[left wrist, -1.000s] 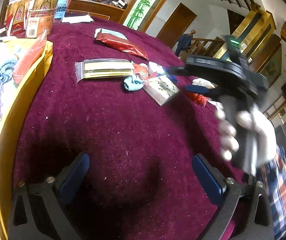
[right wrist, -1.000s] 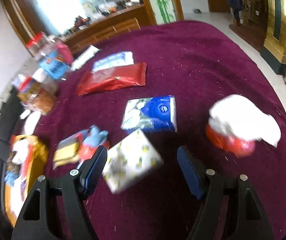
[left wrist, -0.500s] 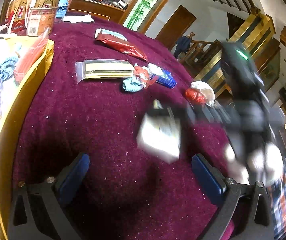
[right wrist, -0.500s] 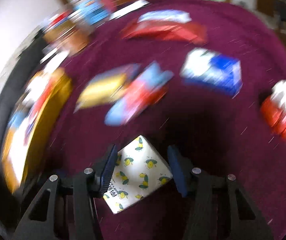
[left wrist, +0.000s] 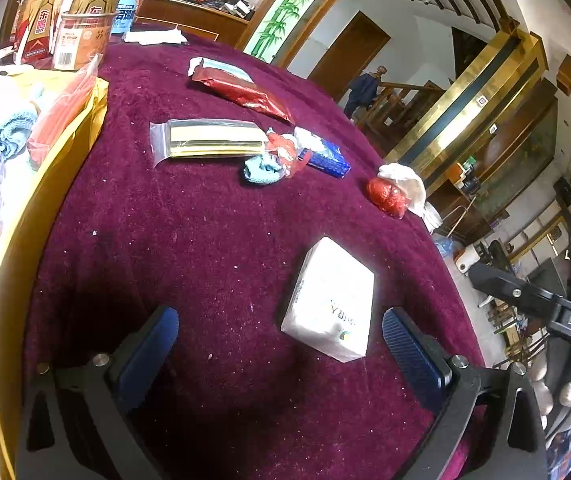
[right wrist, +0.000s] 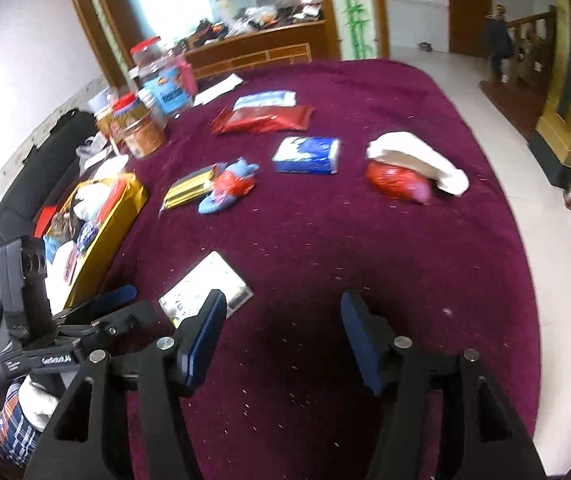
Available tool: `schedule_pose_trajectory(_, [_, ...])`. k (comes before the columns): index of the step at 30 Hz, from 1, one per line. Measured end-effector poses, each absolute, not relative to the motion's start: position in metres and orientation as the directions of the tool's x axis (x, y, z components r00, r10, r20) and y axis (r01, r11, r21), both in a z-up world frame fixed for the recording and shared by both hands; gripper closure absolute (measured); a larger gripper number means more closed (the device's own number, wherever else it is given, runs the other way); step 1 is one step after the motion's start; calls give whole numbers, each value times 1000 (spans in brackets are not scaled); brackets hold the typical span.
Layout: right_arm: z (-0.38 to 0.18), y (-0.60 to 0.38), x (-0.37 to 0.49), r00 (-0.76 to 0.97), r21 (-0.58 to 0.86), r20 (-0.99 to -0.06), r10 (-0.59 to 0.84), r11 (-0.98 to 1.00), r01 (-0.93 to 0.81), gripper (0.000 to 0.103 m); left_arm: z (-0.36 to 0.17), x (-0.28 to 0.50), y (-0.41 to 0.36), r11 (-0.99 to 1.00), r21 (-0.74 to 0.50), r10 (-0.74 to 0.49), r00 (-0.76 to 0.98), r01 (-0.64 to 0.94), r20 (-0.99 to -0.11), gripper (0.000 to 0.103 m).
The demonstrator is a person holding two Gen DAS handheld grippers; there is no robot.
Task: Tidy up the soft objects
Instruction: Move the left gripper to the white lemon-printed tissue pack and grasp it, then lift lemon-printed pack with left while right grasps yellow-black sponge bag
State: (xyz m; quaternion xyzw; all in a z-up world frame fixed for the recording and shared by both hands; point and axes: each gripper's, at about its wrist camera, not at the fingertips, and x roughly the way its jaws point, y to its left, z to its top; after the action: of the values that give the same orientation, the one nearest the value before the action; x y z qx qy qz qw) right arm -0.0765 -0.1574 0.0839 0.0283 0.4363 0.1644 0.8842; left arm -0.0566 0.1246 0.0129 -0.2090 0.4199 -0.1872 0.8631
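A white tissue pack with a lemon print (left wrist: pixel 331 302) lies on the maroon tablecloth (left wrist: pixel 205 248), just ahead of my open, empty left gripper (left wrist: pixel 279 344) and nearer its right finger. In the right wrist view the pack (right wrist: pixel 205 290) lies left of my open, empty right gripper (right wrist: pixel 283 326), with the left gripper (right wrist: pixel 99 308) beside it. Farther off lie a blue tissue pack (right wrist: pixel 307 155), a red bundle with white cloth (right wrist: pixel 403 174), a blue and red cloth (right wrist: pixel 227 186), and a red packet (right wrist: pixel 263 120).
A yellow box (right wrist: pixel 101 216) with soft items stands at the left table edge; it also shows in the left wrist view (left wrist: pixel 17 184). Jars and snack tubs (right wrist: pixel 141 120) stand at the far left. A clear bag with a gold strip (left wrist: pixel 205 140) lies mid-table. The table drops off at the right.
The right gripper carried the lemon-print pack toward the near side, let it go and drew back to the right. The pack now rests in front of the left gripper.
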Motion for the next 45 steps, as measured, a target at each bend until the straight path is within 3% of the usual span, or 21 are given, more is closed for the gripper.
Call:
schedule_pose_trajectory(9, [92, -183, -79, 635, 261, -701, 325, 945, -195, 39, 13, -55, 119, 857, -495, -480, 575, 146, -663, 1])
schedule_pose_trajectory(17, [89, -207, -42, 725, 435, -582, 369, 894, -107, 38, 14, -54, 114, 875, -463, -455, 573, 145, -682, 1])
schedule_pose_trajectory(26, [58, -197, 1, 761, 457, -523, 384, 880, -131, 38, 26, -55, 98, 913, -382, -390, 589, 145, -708, 1])
schedule_pose_trajectory(28, [53, -208, 2, 746, 473, -545, 381, 875, -102, 38, 37, -54, 81, 931, -317, -359, 623, 183, -695, 1])
schedule_pose_trajectory(30, [59, -224, -5, 788, 507, -491, 372, 857, -88, 32, 42, -51, 61, 945, -225, -325, 639, 236, -697, 1])
schedule_pose_trajectory(34, [59, -241, -9, 814, 550, -464, 349, 834, -44, 30, 29, -37, 23, 948, -61, -246, 601, 312, -761, 1])
schedule_pose_trajectory(36, [58, -245, -8, 815, 553, -469, 341, 833, -31, 30, 19, -30, 14, 939, -50, -240, 545, 340, -803, 20])
schedule_pose_trajectory(37, [59, -247, -8, 818, 554, -467, 335, 832, -24, 30, 16, -28, 13, 937, -55, -242, 529, 344, -814, 49])
schedule_pose_trajectory(45, [46, -285, -5, 840, 630, -469, 273, 770, 102, 29, 38, -50, 64, 915, -299, -402, 548, 272, -733, 49])
